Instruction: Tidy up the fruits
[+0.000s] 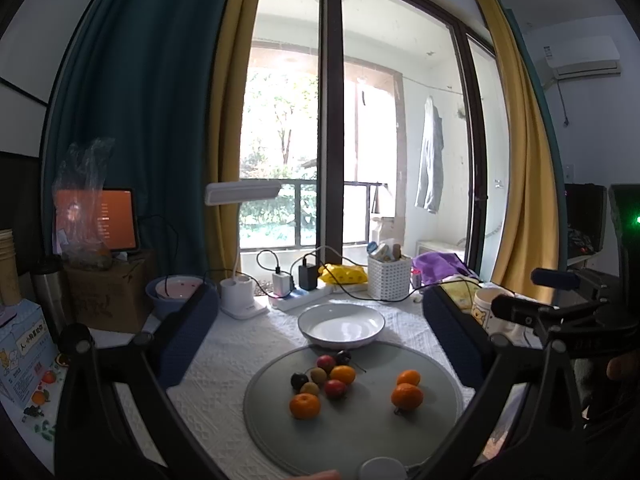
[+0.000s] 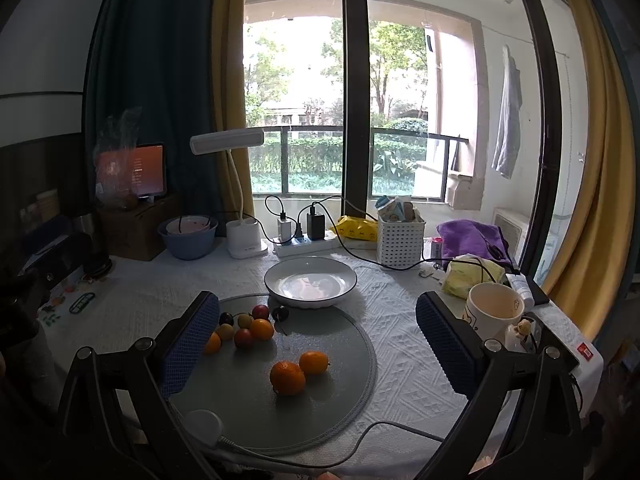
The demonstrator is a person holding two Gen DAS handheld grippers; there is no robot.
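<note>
Two oranges (image 2: 298, 370) sit apart from the mixed fruit cluster (image 2: 246, 326) on the round grey mat (image 2: 320, 412); the white bowl (image 2: 310, 282) is empty, and both the left gripper (image 1: 320, 320) and right gripper (image 2: 316, 340) gape, holding nothing.

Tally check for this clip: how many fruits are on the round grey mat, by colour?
Orange citrus fruits: 4
Red fruits: 2
Dark purple fruits: 2
Yellow-green fruits: 2
Total: 10, all on the round grey mat; the white bowl holds none.
</note>
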